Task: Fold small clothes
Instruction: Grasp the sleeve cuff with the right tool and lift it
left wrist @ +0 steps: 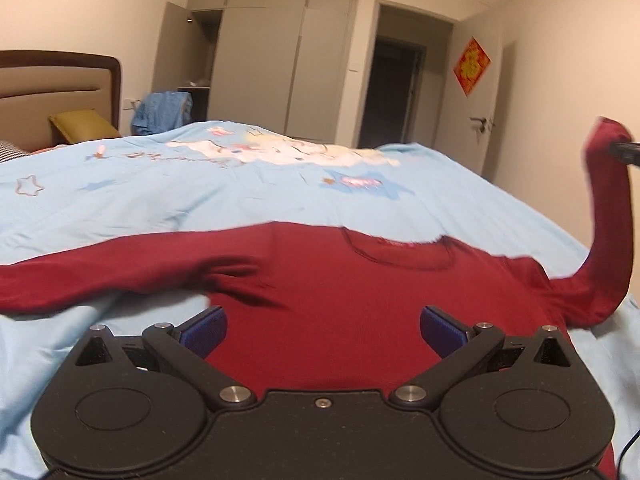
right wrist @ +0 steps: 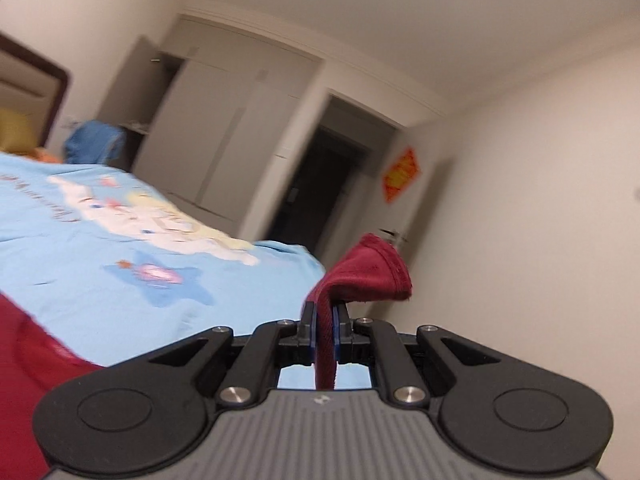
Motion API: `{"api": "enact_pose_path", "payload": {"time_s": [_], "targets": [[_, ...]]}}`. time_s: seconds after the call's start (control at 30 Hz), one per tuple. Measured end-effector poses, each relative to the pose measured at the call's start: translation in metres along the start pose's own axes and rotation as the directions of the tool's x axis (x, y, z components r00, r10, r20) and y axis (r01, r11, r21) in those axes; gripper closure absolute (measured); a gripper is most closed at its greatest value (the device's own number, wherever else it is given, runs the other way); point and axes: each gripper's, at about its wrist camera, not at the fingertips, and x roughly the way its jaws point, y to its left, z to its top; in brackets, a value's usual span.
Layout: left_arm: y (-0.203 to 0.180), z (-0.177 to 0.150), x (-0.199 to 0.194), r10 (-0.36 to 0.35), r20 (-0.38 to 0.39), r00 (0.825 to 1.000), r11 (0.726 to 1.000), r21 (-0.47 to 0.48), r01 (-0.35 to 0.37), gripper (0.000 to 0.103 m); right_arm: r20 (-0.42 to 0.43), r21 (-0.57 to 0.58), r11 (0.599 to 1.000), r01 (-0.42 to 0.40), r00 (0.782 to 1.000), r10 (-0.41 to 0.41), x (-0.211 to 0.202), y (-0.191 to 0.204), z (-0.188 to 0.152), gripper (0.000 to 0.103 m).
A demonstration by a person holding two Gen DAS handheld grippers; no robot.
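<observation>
The left gripper (left wrist: 323,330), nearest the lens, hovers with its blue-padded fingers (left wrist: 206,330) wide apart above the chest of a dark red long-sleeved knit top (left wrist: 340,292). The top lies spread flat on a light blue cartoon-print bed cover (left wrist: 160,192), one sleeve stretched left. At the right, the other sleeve (left wrist: 612,216) rises off the bed, its cuff clamped between the right gripper (right wrist: 324,330) fingers. Beyond, blurred, stand what seem grey wardrobe doors (left wrist: 276,68).

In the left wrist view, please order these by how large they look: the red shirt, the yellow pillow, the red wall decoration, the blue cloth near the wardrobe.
1. Red shirt, by far.
2. Blue cloth and yellow pillow look alike; both are distant, so unranked.
3. Red wall decoration, smallest.
</observation>
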Motion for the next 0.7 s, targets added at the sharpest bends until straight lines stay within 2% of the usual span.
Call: {"api": "enact_pose_path", "payload": {"time_s": [0.1, 0.2, 0.3, 0.43, 0.6, 0.7], "targets": [[0.02, 0.002, -0.01, 0.017, 0.0, 1.0, 0.999, -0.043, -0.017, 0.001, 0.003, -0.045, 0.995, -0.09, 0.996, 0.091, -0.004, 0.055, 0.012, 0.094], [0.038, 0.001, -0.019, 0.049, 0.003, 0.999, 0.996, -0.072, -0.049, 0.001, -0.022, -0.098, 0.977, -0.187, 0.982, 0.186, -0.012, 0.118, 0.02, 0.094], [0.055, -0.001, -0.025, 0.082, 0.004, 0.997, 0.992, -0.095, -0.081, 0.001, -0.072, -0.169, 0.944, -0.283, 0.959, 0.274, -0.021, 0.172, 0.015, 0.094], [0.071, -0.004, -0.031, 0.112, -0.001, 0.994, 0.987, -0.115, -0.112, 0.001, -0.151, -0.283, 0.877, -0.389, 0.921, 0.36, -0.034, 0.232, -0.004, 0.094], [0.086, -0.008, -0.034, 0.141, -0.008, 0.99, 0.981, -0.133, -0.141, 0.001, -0.208, -0.344, 0.814, -0.468, 0.883, 0.421, -0.047, 0.263, -0.024, 0.094], [0.091, -0.008, -0.032, 0.15, -0.011, 0.989, 0.978, -0.144, -0.15, 0.001, -0.203, -0.379, 0.771, -0.512, 0.859, 0.47, -0.076, 0.268, -0.038, 0.089]]}}
